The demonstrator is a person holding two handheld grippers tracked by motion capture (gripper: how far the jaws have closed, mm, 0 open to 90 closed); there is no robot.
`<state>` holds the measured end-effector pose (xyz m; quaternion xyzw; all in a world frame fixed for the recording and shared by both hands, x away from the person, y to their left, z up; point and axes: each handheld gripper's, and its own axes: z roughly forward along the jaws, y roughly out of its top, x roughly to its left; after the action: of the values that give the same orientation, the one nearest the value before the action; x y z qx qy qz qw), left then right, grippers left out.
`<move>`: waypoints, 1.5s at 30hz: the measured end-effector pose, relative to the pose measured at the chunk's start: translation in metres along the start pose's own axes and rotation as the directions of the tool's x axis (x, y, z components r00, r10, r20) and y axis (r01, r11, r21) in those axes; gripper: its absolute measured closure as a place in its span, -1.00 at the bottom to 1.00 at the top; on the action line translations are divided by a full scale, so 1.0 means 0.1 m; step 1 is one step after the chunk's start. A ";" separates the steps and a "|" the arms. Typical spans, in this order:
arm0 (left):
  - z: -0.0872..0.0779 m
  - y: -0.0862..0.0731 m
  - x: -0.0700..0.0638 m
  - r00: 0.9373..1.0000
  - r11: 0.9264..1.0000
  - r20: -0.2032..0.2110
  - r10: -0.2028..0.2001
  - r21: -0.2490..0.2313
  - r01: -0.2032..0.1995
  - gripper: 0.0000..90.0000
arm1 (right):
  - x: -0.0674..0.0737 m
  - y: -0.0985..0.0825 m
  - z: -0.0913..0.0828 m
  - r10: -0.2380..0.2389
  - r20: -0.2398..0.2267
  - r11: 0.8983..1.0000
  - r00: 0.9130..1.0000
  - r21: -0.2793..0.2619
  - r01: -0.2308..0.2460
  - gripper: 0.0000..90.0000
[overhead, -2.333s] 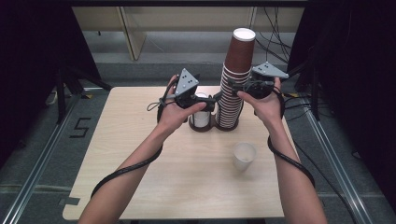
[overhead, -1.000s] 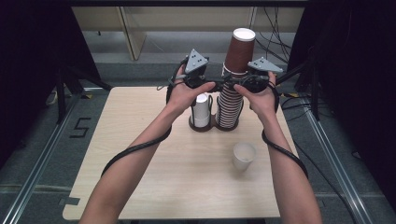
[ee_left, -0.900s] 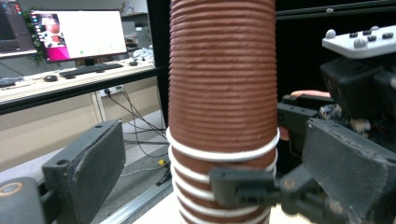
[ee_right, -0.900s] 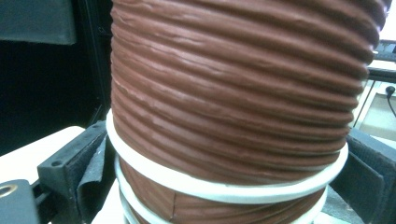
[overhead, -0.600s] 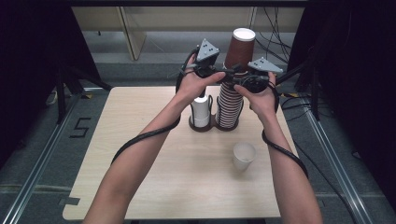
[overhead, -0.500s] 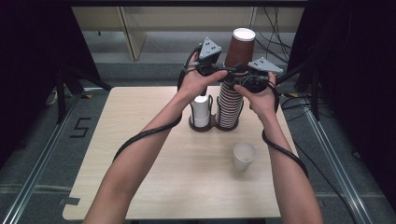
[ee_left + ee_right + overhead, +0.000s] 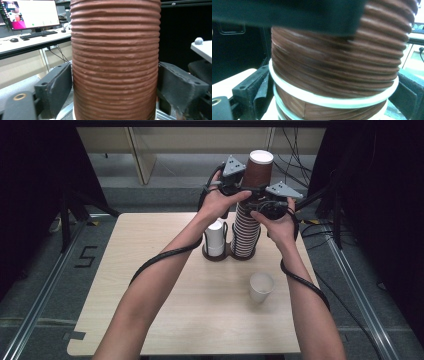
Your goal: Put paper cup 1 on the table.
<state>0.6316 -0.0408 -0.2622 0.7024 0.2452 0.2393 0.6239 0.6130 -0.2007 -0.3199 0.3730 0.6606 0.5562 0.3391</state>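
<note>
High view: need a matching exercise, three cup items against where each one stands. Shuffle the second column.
1. brown cup stack
2. white cup stack
3. single white cup

A. alone on the table, nearer the person
B. left slot of the holder
C. right slot of the holder

Pairs: 1-C, 2-B, 3-A

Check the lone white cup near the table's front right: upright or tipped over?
Upright. In the high view the white cup stands on the table with its open mouth up, apart from the brown cup stack.
</note>
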 end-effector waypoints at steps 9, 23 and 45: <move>0.02 0.01 0.03 1.000 1.000 0.010 -0.023 -0.013 0.023 -0.69 | 0.00 0.00 0.00 0.004 0.003 1.000 1.000 0.000 -0.004 -0.91; 0.02 0.04 0.04 1.000 0.999 0.014 -0.024 -0.041 0.024 -0.64 | 0.00 0.00 0.01 0.010 -0.002 1.000 1.000 0.002 -0.010 -0.91; -0.01 0.29 0.03 1.000 0.994 0.014 -0.022 -0.110 0.023 -0.59 | -0.01 -0.01 0.01 0.011 -0.005 1.000 1.000 -0.009 -0.011 -0.92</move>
<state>0.6345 -0.0406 -0.2328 0.6656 0.2356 0.2411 0.6658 0.6145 -0.2006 -0.3206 0.3738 0.6568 0.5621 0.3361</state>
